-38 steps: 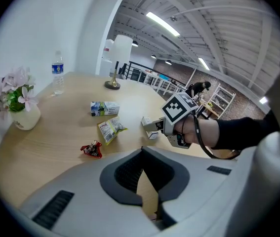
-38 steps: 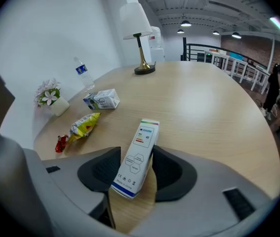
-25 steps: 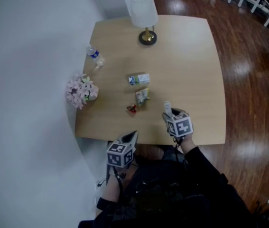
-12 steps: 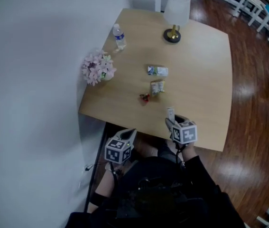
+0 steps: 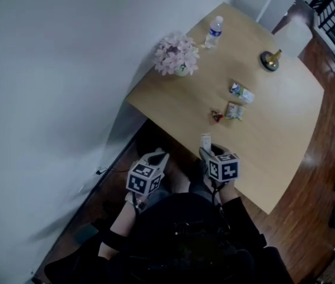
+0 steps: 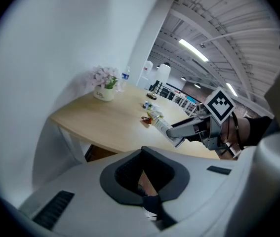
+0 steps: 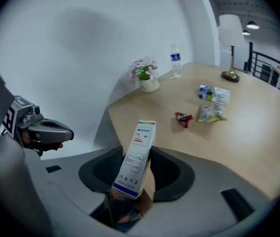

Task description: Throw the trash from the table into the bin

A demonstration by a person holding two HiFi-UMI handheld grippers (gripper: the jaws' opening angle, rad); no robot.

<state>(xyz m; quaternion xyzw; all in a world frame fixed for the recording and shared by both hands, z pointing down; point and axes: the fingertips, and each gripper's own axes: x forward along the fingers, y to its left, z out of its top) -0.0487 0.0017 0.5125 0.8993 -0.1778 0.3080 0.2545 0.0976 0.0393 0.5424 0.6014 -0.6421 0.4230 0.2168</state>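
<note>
A small white box (image 7: 135, 164) is pinched between the pads of the right gripper (image 7: 137, 151), low in the middle of the head view, over the near edge of the table (image 5: 285, 129). More trash is spotted further up and right: a red wrapper (image 5: 216, 116), a yellowish packet (image 5: 234, 110) and a blue-and-white packet (image 5: 241, 92). The left gripper (image 6: 142, 152) is pressed together with nothing in it, off the table at lower left.

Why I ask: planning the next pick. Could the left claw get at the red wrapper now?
Probably yes. The empty left claw hangs off the table edge, with only bare tabletop between it and the red wrapper; its shut jaws must open first.
</note>
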